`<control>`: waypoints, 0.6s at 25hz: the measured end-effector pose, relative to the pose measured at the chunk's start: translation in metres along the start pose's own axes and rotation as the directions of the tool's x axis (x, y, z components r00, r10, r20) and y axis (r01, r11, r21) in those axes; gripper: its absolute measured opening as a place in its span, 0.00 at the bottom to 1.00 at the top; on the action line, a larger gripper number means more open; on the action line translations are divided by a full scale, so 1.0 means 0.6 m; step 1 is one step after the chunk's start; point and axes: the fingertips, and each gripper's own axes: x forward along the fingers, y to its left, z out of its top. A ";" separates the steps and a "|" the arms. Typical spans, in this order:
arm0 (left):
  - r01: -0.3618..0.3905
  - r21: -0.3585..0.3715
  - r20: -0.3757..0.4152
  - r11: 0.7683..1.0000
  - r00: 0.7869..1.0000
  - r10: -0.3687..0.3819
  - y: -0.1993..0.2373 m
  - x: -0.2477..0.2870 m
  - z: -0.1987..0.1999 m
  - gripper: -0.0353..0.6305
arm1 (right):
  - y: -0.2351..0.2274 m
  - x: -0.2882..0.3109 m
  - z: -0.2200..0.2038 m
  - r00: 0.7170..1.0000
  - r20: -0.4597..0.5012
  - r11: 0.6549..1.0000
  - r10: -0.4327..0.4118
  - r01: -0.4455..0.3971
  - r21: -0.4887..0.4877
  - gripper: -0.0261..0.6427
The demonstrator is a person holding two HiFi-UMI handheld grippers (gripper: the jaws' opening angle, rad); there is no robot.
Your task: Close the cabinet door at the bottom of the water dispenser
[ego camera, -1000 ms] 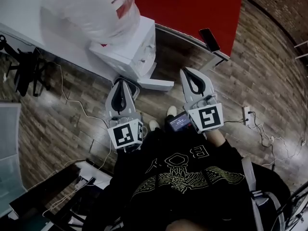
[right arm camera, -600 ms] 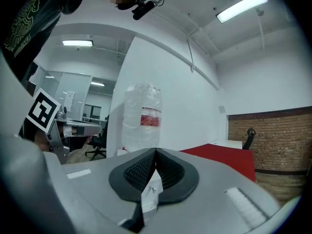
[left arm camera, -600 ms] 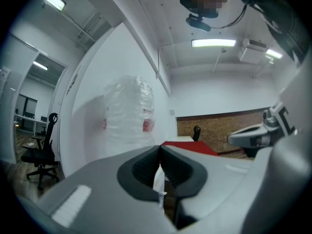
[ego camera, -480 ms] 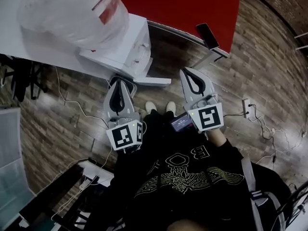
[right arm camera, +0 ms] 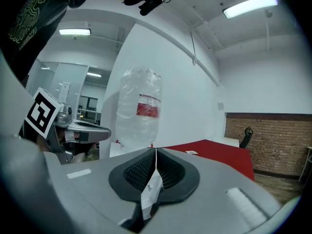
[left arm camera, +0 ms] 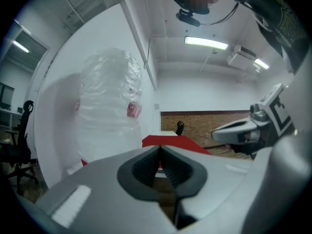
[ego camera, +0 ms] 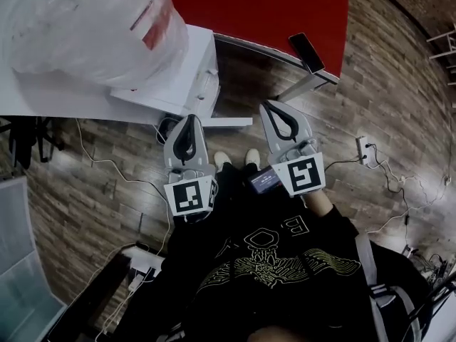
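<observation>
1. Cabinet door (ego camera: 231, 122) at the foot of the water dispenser (ego camera: 194, 70) looks still open. It reads as a white slab sticking out to the right, low over the floor (ego camera: 107, 155).
2. Left gripper (ego camera: 191, 119): jaws closed, nothing held. Its tip is at the door's left end; I can't tell whether it touches.
3. Right gripper (ego camera: 270, 107): jaws closed, nothing held. Its tip is just beside the door's free right end.
4. Status: both grippers are at the door and no push shows yet. The full swing shut remains.
</observation>
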 end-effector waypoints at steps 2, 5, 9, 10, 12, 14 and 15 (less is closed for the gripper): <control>0.033 -0.009 -0.010 0.999 0.999 -0.033 0.004 0.014 -0.012 0.06 | 0.001 0.015 -0.018 0.999 -0.030 1.000 -0.013 0.012 -0.024 0.04; 0.063 -0.014 -0.044 0.998 0.997 -0.063 0.003 0.034 -0.041 0.06 | -0.002 0.033 -0.046 0.998 -0.055 0.999 -0.034 0.032 -0.036 0.04; 0.082 -0.027 -0.117 0.996 0.989 -0.085 -0.009 0.055 -0.108 0.06 | 0.017 0.057 -0.115 0.992 -0.125 1.000 0.023 -0.024 -0.005 0.04; 0.092 -0.044 -0.136 0.995 0.986 -0.098 -0.014 0.062 -0.126 0.06 | 0.022 0.064 -0.137 0.988 -0.147 0.999 0.038 -0.037 0.015 0.04; 0.116 -0.081 -0.164 0.990 0.978 -0.128 -0.024 0.076 -0.163 0.06 | 0.031 0.080 -0.183 0.979 -0.191 0.997 0.068 -0.059 0.049 0.04; 0.124 -0.092 -0.192 0.988 0.971 -0.140 -0.029 0.092 -0.205 0.06 | 0.037 0.099 -0.229 0.969 -0.230 0.995 0.095 -0.085 0.052 0.04; 0.116 -0.101 -0.211 0.988 0.968 -0.135 -0.030 0.099 -0.227 0.06 | 0.040 0.107 -0.252 0.964 -0.245 0.994 0.103 -0.094 0.051 0.04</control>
